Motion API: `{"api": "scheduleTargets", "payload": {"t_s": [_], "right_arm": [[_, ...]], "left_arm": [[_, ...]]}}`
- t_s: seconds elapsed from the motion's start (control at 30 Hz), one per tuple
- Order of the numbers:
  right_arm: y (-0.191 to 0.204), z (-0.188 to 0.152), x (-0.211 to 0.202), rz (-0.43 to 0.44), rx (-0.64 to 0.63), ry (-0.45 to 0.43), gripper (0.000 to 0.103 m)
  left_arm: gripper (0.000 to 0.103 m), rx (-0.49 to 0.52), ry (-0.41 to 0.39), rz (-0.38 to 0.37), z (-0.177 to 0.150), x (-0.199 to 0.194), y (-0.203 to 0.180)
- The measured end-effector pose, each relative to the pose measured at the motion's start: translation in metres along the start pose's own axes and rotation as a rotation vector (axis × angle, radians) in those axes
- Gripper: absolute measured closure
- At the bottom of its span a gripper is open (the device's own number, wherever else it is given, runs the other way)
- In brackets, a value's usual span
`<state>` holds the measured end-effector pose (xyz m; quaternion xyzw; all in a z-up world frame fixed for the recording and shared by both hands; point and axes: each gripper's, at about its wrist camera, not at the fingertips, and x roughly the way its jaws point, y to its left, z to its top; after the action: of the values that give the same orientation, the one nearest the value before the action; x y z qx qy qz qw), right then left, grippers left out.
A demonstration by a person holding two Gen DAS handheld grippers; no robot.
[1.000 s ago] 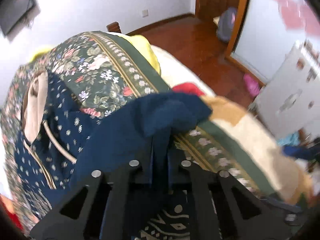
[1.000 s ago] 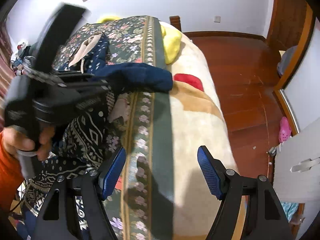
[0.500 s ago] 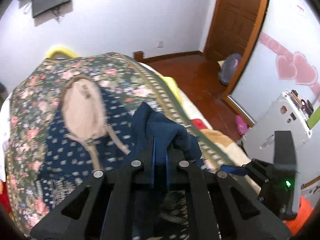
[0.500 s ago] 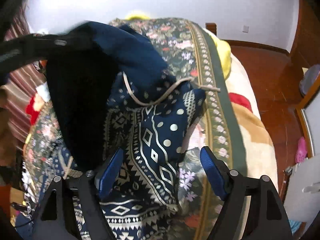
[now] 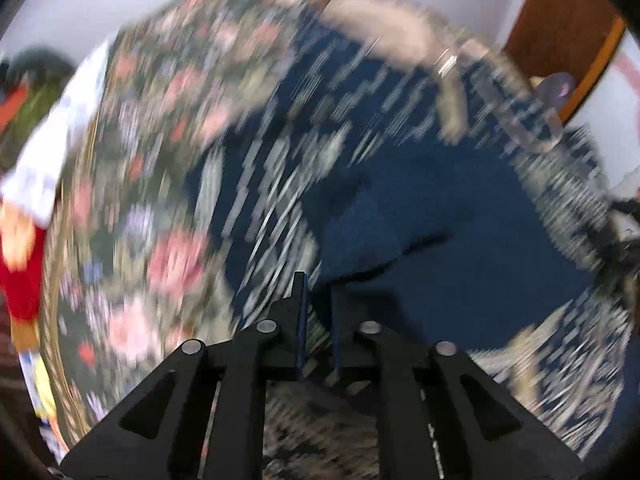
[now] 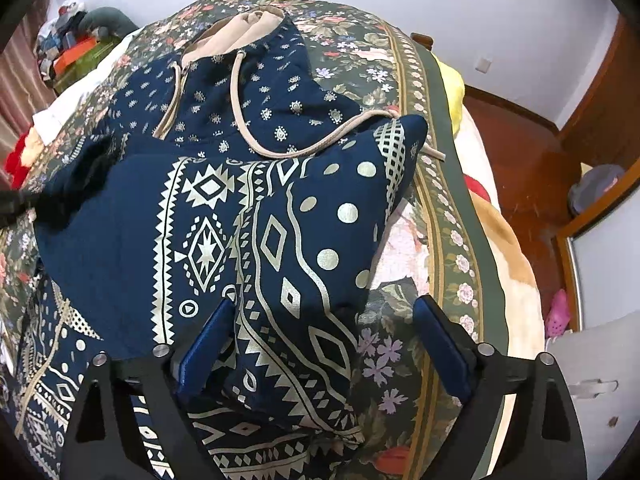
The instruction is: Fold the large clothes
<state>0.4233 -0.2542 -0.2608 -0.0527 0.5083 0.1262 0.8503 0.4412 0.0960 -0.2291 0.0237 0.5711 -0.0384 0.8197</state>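
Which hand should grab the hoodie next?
Probably the right. Its gripper has just been opening, fingers wide over the hoodie, nothing pinched. The left gripper view is blurred; its fingers have just parted slightly, no cloth visibly pinched.

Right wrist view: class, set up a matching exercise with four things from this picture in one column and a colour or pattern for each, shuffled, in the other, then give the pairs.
Column 1:
1. hoodie
2. drawstring
3. bedspread
4. right gripper pads

Column 2:
A. floral on dark green
B. plain blue
C. navy with pale geometric print
D. beige

Pairs: 1-C, 2-D, 3-A, 4-B
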Motion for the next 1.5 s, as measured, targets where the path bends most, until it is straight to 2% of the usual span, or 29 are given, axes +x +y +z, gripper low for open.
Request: {"api": "scheduleTargets", "payload": {"t_s": [0.03,0.1,0.13,0.27,0.43,0.5,0.6,0.7,0.77,0.8,0.83,0.97,1.17,1.3,1.4,1.5], "right_arm": [[0.001,0.0,0.0,-0.006,0.0,0.002,0.01],[0.002,0.001,0.0,-0.013,0.009,0.006,0.009],[0.002,0.001,0.001,-0.015,0.014,0.007,0.008],[0.007,0.003,0.004,-0.036,0.014,0.01,0.005],[0.01,0.003,0.006,-0.051,0.019,0.011,0.002],[0.01,0.003,0.006,-0.05,0.021,0.01,0.002],[0.009,0.003,0.006,-0.049,0.02,0.009,0.002],[0.009,0.003,0.006,-0.047,0.022,0.008,0.002],[0.009,0.004,0.006,-0.043,0.021,0.004,0.002],[0.009,0.004,0.006,-0.043,0.019,0.002,0.002],[0.009,0.004,0.006,-0.043,0.017,0.0,0.002],[0.009,0.004,0.006,-0.046,0.013,-0.007,0.002],[0.009,0.003,0.006,-0.047,0.013,-0.007,0.002],[0.01,0.003,0.006,-0.047,0.013,-0.007,0.002],[0.01,0.004,0.007,-0.052,0.017,-0.004,0.002],[0.009,0.007,0.007,-0.057,0.019,0.007,0.002]], "left_arm": [[0.068,-0.028,0.028,-0.005,-0.01,0.007,0.01],[0.045,-0.091,0.047,-0.002,-0.027,0.014,0.026],[0.043,-0.115,0.03,-0.015,-0.034,0.013,0.031],[0.043,-0.116,-0.004,-0.044,-0.036,-0.003,0.029],[0.042,-0.047,-0.065,-0.089,-0.022,-0.02,0.001],[0.042,-0.01,-0.067,-0.075,-0.011,-0.013,-0.012],[0.042,0.036,-0.038,-0.006,0.003,0.01,-0.029],[0.042,0.016,-0.042,0.011,0.01,0.026,-0.026],[0.054,0.022,-0.07,0.015,0.011,0.022,-0.023],[0.066,0.03,-0.083,0.023,0.011,0.019,-0.021],[0.069,0.028,-0.098,0.042,0.011,0.013,-0.018],[0.069,-0.015,-0.13,0.118,0.01,0.001,0.007],[0.069,-0.151,-0.075,0.148,-0.013,0.001,0.078],[0.069,-0.209,-0.01,0.157,-0.042,0.003,0.104],[0.069,-0.214,-0.021,0.158,-0.056,-0.005,0.107],[0.069,-0.228,-0.041,0.121,-0.058,-0.015,0.106]]}}
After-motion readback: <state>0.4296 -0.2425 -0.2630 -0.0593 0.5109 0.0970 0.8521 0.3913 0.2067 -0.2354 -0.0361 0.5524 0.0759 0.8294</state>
